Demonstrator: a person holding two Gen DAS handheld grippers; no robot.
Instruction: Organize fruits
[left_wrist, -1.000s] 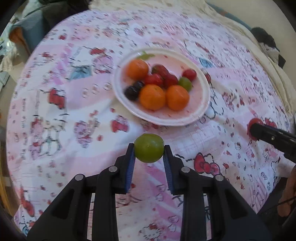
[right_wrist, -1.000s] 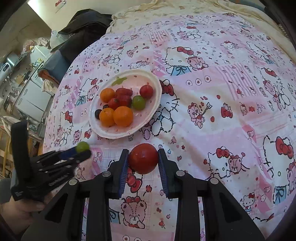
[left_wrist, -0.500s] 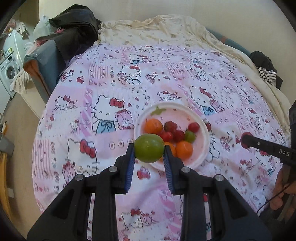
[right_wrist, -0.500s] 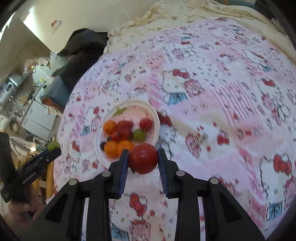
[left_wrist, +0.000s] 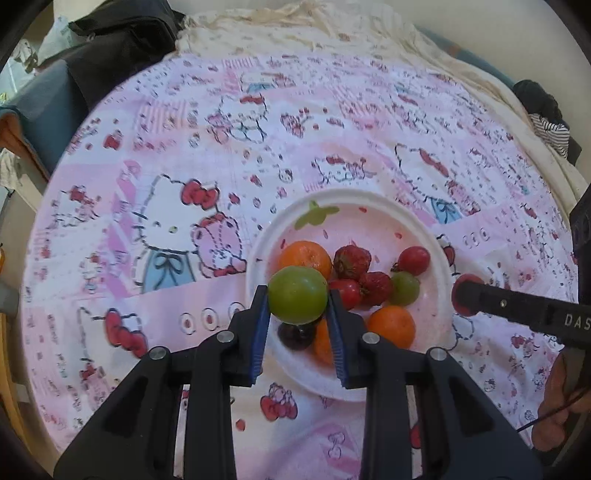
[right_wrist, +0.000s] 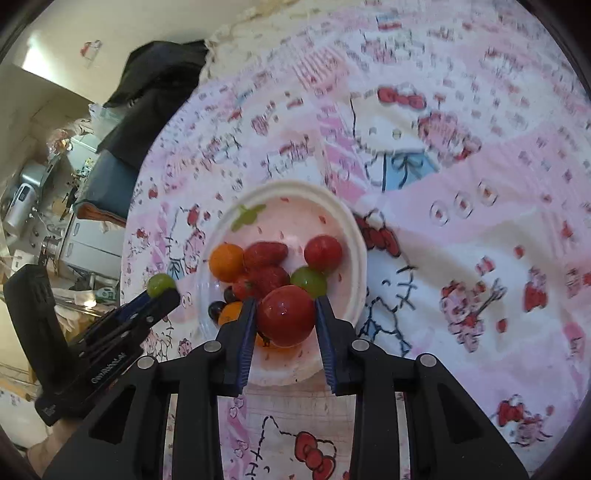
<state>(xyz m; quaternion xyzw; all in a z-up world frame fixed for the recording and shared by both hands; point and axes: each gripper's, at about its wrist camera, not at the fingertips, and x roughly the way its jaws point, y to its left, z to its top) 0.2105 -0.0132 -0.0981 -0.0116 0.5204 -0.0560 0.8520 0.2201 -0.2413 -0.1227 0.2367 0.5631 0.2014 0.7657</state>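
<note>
while both tools hang over the white plate (left_wrist: 441, 258) on the pink cartoon-print bedspread (left_wrist: 166, 155), the left tool (left_wrist: 297, 317) is clamped on a green fruit (left_wrist: 297, 294); the right tool (right_wrist: 285, 319) is clamped on a red tomato (right_wrist: 285, 315); already on the plate: oranges (left_wrist: 391, 325), strawberries (left_wrist: 351, 257), a green grape (left_wrist: 405, 288) and a dark grape (left_wrist: 295, 335); black clothes (right_wrist: 155, 92) lie at the bed's far edge

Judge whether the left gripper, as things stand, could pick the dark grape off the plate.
Probably not yet: the left gripper is shut on a green fruit, so nothing more fits. The dark grape lies just below it on the plate, otherwise uncovered.
</note>
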